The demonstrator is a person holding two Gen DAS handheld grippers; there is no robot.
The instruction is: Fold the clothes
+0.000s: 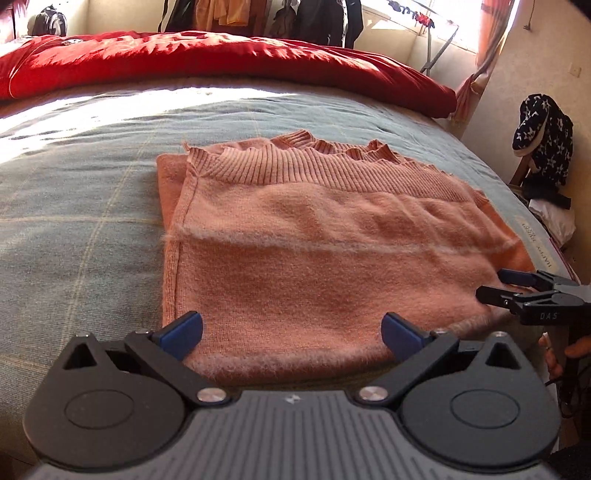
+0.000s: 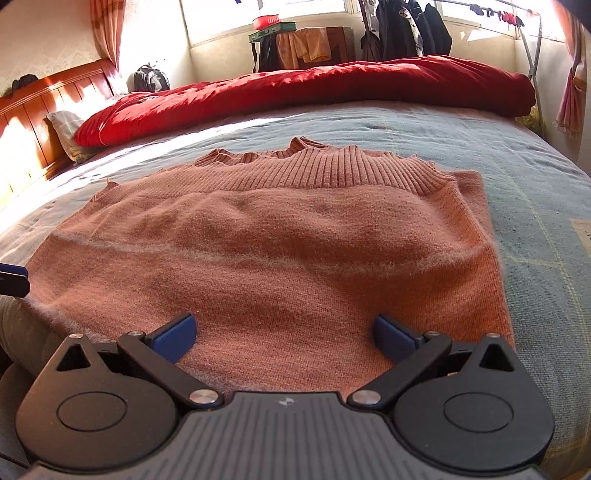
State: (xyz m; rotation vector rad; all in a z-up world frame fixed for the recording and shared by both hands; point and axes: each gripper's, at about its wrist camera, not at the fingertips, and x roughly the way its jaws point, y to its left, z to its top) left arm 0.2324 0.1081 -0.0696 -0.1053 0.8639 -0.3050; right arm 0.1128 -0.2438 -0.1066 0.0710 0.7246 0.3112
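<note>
- We see a pink knitted sweater (image 1: 295, 236) lying folded on the grey-blue checked bedcover (image 1: 74, 206), its ribbed band (image 1: 295, 166) at the far side and a pale fuzzy stripe running left to right across its middle.
- Left gripper (image 1: 291, 334): fingers spread wide, blue pads (image 1: 183, 332) apart with nothing between them. Through its own camera the sweater's near edge lies just beyond and between the pads. We cannot tell whether the pads touch the knit.
- Right gripper (image 2: 284, 334): jaws likewise spread, blue pads (image 2: 393, 338) empty. The sweater fills the space ahead of them, its near edge running under the fingertips.
- In the left wrist view the right gripper (image 1: 495, 286) shows at the right edge, by the sweater's near right corner, its two fingers parted. Part of a hand (image 1: 554, 350) holds it from below.
- In the right wrist view a blue and black fingertip of the left gripper (image 2: 13, 280) shows at the far left, beside the sweater's left edge.
- A red duvet (image 2: 332, 88) is heaped along the far side of the bed, well apart from the sweater.
- A wooden headboard (image 2: 37, 118) stands at the left in the right wrist view.
- Dark jackets (image 2: 410, 29) hang on a rack beyond the bed, by the sunlit window.
</note>
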